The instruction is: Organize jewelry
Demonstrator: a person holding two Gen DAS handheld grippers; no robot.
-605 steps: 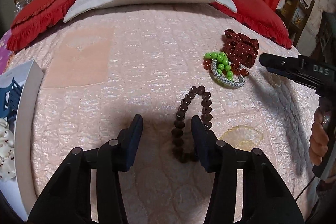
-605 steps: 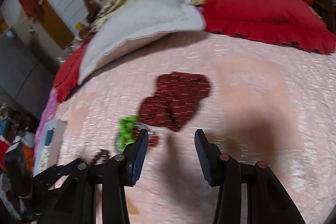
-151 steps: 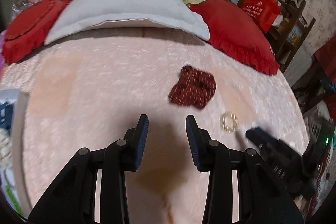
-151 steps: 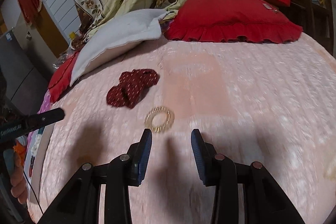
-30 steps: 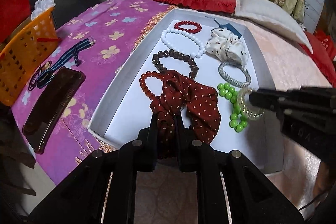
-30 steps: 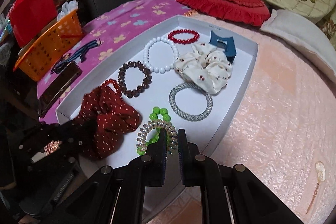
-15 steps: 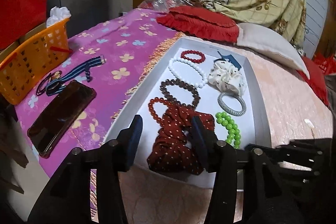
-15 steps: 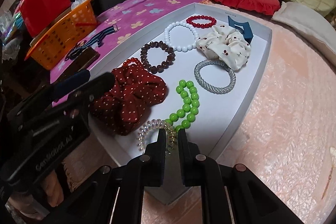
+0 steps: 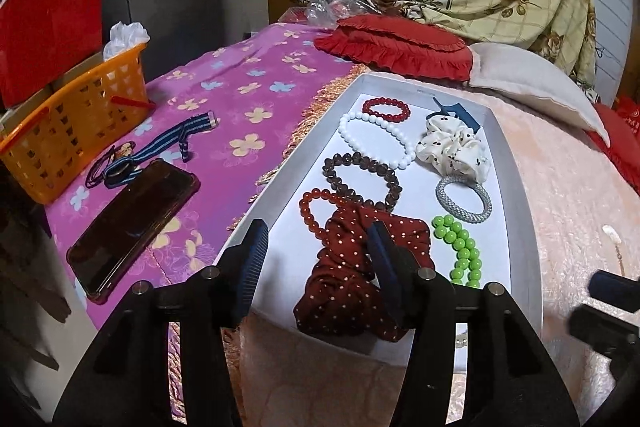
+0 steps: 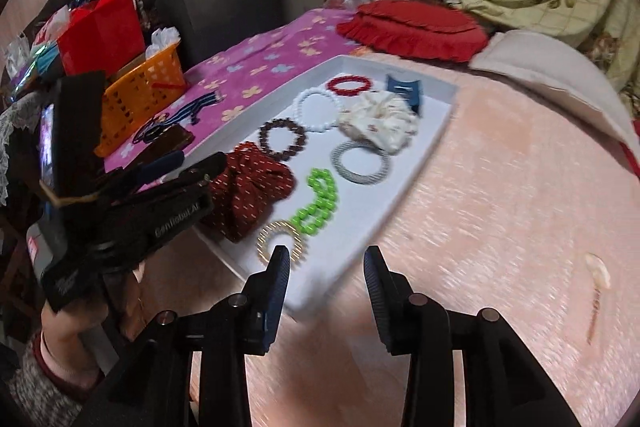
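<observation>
A: Tray (image 9: 516, 163) contents?

B: Ahead of my left gripper (image 9: 316, 251), jaws wide and empty: maroon scrunchie (image 9: 344, 287) between them, then orange beads (image 9: 312, 211), brown beads (image 9: 360, 179), white beads (image 9: 376, 139), red beads (image 9: 386, 109). Off its right jaw: green beads (image 9: 458, 251), grey band (image 9: 464, 199), cream scrunchie (image 9: 454, 149), blue clip (image 9: 460, 113).

A: Right gripper (image 10: 326, 269)?

B: Jaws wide, empty; coil tie (image 10: 280, 237) in the tray just beyond its left jaw.

A: Remaining?

B: I judge sorting nearly done; only a small pale thing (image 10: 598, 277) lies on the bed (image 10: 500, 187), off its right jaw.
</observation>
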